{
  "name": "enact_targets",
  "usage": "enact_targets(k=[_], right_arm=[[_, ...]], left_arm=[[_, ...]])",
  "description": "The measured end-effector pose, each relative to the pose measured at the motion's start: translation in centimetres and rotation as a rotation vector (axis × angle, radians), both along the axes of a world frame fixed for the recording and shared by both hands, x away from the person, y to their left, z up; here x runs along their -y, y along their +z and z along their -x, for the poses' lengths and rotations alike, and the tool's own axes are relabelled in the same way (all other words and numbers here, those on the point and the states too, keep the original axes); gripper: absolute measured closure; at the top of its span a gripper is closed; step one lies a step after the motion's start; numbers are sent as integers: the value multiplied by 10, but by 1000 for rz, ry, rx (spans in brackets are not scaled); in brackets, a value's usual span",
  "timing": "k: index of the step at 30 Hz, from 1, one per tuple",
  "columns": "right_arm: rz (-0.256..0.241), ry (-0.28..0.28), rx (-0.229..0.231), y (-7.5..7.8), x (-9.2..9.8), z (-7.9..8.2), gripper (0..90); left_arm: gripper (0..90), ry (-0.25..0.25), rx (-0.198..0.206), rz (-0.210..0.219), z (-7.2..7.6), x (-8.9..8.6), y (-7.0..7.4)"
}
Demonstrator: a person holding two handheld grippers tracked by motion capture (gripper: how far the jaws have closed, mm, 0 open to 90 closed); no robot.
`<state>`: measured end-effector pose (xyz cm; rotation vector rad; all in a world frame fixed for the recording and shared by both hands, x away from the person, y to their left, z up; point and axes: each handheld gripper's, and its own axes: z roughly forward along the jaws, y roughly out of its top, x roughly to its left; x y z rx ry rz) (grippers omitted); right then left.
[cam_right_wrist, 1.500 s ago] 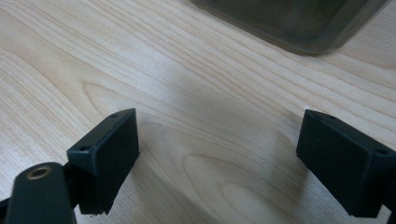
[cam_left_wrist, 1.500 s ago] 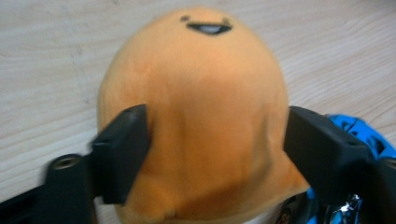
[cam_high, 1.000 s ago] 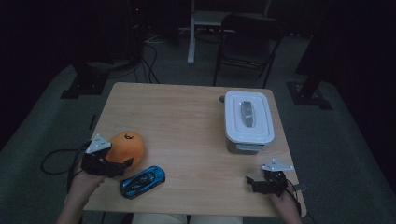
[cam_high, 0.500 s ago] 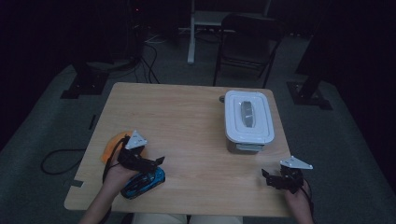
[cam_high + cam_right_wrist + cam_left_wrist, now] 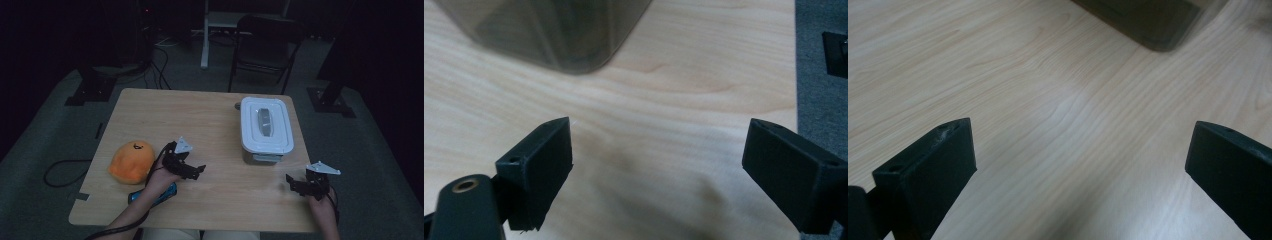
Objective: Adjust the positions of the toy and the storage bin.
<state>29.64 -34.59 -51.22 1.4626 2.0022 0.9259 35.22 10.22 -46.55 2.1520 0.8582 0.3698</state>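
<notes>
- Lidded box (image 5: pixel 265 131) sits on the right half of the tabletop (image 5: pixel 210 120), its white lid on and a grey handle along the middle of the lid; it is upright and nothing touches it.
- Left gripper (image 5: pixel 192 170) hangs over the middle of the tabletop, just left of the box's near corner and apart from it; in the left gripper view (image 5: pixel 1080 170) its jaws stand wide apart with bare wood between them, and a dark corner of the box (image 5: pixel 1143 22) shows at the top.
- Right gripper (image 5: pixel 299 184) is near the front right corner of the tabletop, just in front of the box; in the right gripper view (image 5: pixel 659 165) its jaws are spread and grasp nothing, with the box's smoky wall (image 5: pixel 549 30) ahead.
- Orange plush toy (image 5: pixel 131 161) lies near the left edge, beside the person's left hand (image 5: pixel 162 176).
- Blue toy car (image 5: pixel 155 194) lies near the front edge, partly hidden under the left forearm.
</notes>
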Motion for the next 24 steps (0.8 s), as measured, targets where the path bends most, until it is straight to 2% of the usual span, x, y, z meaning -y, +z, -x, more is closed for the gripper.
enact_targets(k=[2, 5, 7, 10, 11, 13, 14, 18, 19, 23, 24], right_arm=[[-1, -12, 1, 1, 2, -5, 123], [2, -14, 8, 3, 4, -13, 124], [20, -25, 11, 5, 5, -18, 124], [13, -36, 20, 6, 6, -22, 124], [9, -58, 40, 8, 8, -28, 125], [2, -65, 51, 10, 10, -33, 124], [5, -69, 60, 11, 10, -36, 124], [-7, -91, 61, 14, 13, -48, 124], [-8, -98, 63, 15, 13, -52, 125], [-27, -116, 77, 16, 14, -66, 125], [-31, -121, 79, 15, 15, -70, 125]], left_arm=[[5, -14, 2, -10, -6, 10, -2], [5, -5, 15, -22, -14, 21, -6], [5, -10, 7, -17, -21, 28, -8], [5, -2, 10, -24, -28, 37, -8], [5, 8, -4, 15, -39, 48, -7], [5, 11, 1, 21, -48, 58, -6], [5, 17, -12, 22, -53, 63, -7], [5, 24, -18, -2, -68, 79, -9], [5, 35, -22, 14, -72, 82, -9], [5, 49, -16, -19, -87, 93, -11], [5, 57, -21, -14, -91, 94, -12]])
